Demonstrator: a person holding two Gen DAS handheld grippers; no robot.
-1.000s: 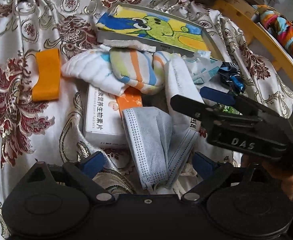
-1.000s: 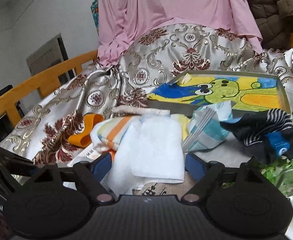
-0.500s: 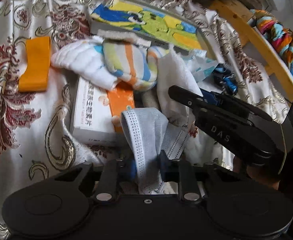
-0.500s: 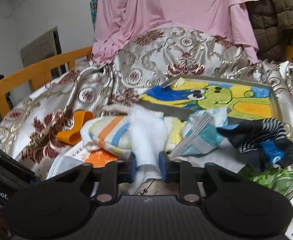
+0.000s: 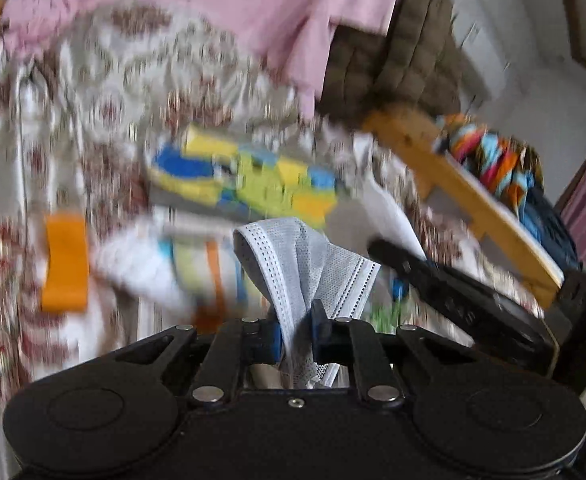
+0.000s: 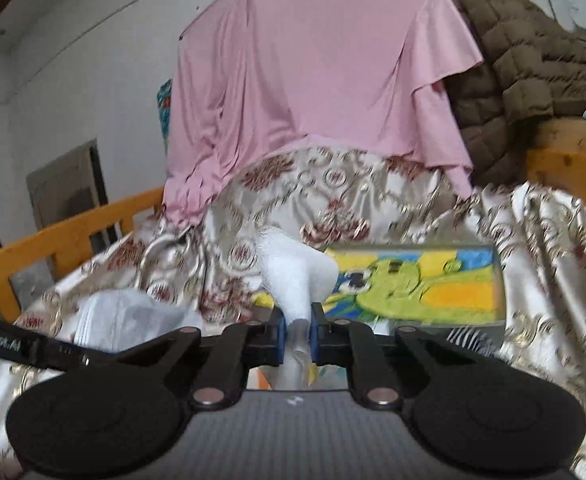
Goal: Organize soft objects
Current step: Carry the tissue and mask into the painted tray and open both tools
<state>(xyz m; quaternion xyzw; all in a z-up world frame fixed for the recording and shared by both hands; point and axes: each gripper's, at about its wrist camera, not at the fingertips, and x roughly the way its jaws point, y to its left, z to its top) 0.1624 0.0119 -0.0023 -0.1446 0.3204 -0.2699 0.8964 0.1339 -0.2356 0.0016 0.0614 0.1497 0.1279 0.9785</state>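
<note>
My left gripper point(image 5: 296, 330) is shut on a grey face mask point(image 5: 305, 262), which stands up lifted above the pile. My right gripper point(image 6: 296, 338) is shut on a white cloth point(image 6: 293, 280) that rises in front of the cartoon picture box point(image 6: 425, 286). In the left wrist view, blurred, a striped sock point(image 5: 209, 268) and a white cloth point(image 5: 137, 264) lie on the floral bedspread point(image 5: 105, 92), with the right gripper's body point(image 5: 461, 304) at the right. The mask point(image 6: 121, 320) also shows at the left of the right wrist view.
An orange band point(image 5: 65, 262) lies left on the bedspread. The colourful picture box point(image 5: 245, 178) sits behind the pile. A pink garment point(image 6: 313, 64) and a brown quilted jacket point(image 6: 521, 60) hang at the back. Wooden rails point(image 6: 65, 236) run along both sides, with a bright scarf point(image 5: 489, 160) at the right.
Both grippers closed, the left on the mask and the right on the white cloth, then lifted them up off the pile. The views have tilted upward.
</note>
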